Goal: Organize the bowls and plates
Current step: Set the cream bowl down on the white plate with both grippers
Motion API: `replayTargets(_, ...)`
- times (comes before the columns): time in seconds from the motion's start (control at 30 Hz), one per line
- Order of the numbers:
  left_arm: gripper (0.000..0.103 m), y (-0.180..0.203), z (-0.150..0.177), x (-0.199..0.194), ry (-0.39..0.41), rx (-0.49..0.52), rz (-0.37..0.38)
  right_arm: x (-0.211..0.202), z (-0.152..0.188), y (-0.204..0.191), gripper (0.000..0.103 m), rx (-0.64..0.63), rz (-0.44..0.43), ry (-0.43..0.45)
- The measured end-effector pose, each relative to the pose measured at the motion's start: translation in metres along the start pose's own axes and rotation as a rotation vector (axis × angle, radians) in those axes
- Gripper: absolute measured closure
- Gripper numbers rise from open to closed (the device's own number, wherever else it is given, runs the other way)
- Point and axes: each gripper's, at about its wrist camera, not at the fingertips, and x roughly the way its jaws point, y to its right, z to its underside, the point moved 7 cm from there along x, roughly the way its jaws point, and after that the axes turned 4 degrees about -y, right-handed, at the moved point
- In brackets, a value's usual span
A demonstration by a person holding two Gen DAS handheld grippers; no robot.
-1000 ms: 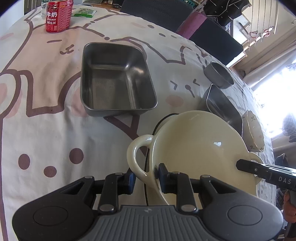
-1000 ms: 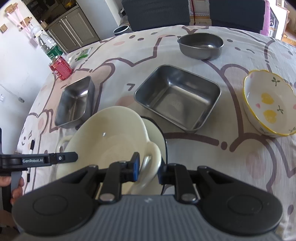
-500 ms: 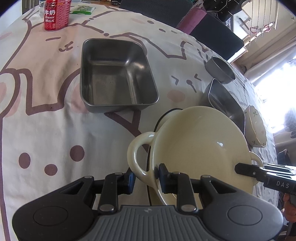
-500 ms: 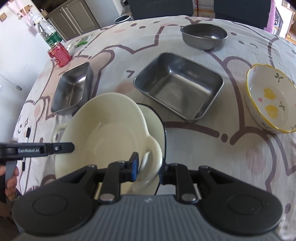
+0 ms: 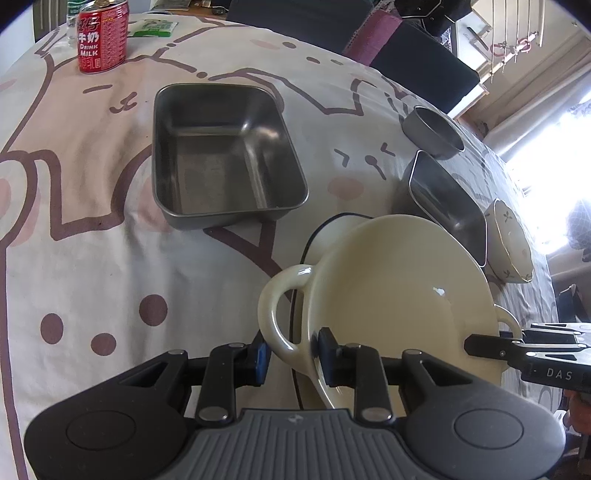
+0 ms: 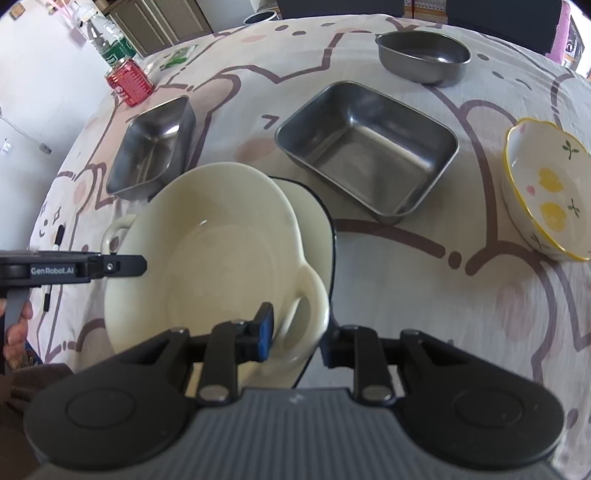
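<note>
A cream two-handled bowl [image 5: 399, 288] [image 6: 207, 251] is tilted over a black-rimmed plate [image 5: 328, 225] [image 6: 314, 229] on the cartoon tablecloth. Whether bowl and plate touch is hidden. My left gripper [image 5: 291, 350] is shut on the bowl's left loop handle [image 5: 273, 306], one pad outside the loop and one against the bowl wall. My right gripper [image 6: 297, 338] straddles the opposite handle [image 6: 314, 295]. Its jaws are opening, and the blue pad stands just off the bowl wall. Each gripper's finger also shows at the far side of the other view.
A deep steel tray [image 5: 221, 155] [image 6: 159, 147] lies beyond the bowl on the left, a second steel tray [image 6: 365, 147] [image 5: 443, 206] on the right. Farther off are an oval steel bowl [image 6: 424, 59], a flower-painted bowl [image 6: 546, 199] and a red can [image 5: 101, 35].
The right gripper's jaws have spread slightly around the handle. The bowl and the left gripper have stayed almost where they were.
</note>
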Motion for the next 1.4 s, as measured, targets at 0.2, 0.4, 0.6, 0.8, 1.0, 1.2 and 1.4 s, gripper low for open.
replayTargets(0.2, 0.07, 0.001, 0.0, 0.0, 0.001, 0.011, -0.009, 0.002, 0.003, 0.001, 0.07, -0.015, 0.035, -0.011)
replayTargets(0.4, 0.066, 0.003, -0.001, -0.001, 0.005, 0.027, -0.022, 0.003, 0.002, 0.002, 0.068, -0.018, 0.049, -0.008)
replayTargets(0.6, 0.065, 0.002, -0.002, -0.002, 0.011, 0.025, -0.027, 0.002, 0.002, 0.003, 0.067, -0.029, 0.087, 0.004)
replayTargets(0.8, 0.065, 0.002, -0.001, -0.003, 0.011, 0.029, -0.031, 0.001, 0.001, 0.006, 0.067, -0.018, 0.079, 0.007)
replayTargets(1.0, 0.065, 0.002, 0.0, -0.004, 0.008, 0.035, -0.037, 0.002, -0.002, 0.011, 0.067, 0.003, 0.054, 0.011)
replayTargets(1.2, 0.065, 0.001, 0.001, -0.005, 0.002, 0.039, -0.044, 0.005, -0.008, 0.012, 0.067, 0.024, 0.035, 0.023)
replayTargets(1.4, 0.063, 0.002, 0.002, -0.006, 0.0, 0.049, -0.059, 0.006, -0.009, 0.01, 0.067, 0.016, 0.032, 0.02)
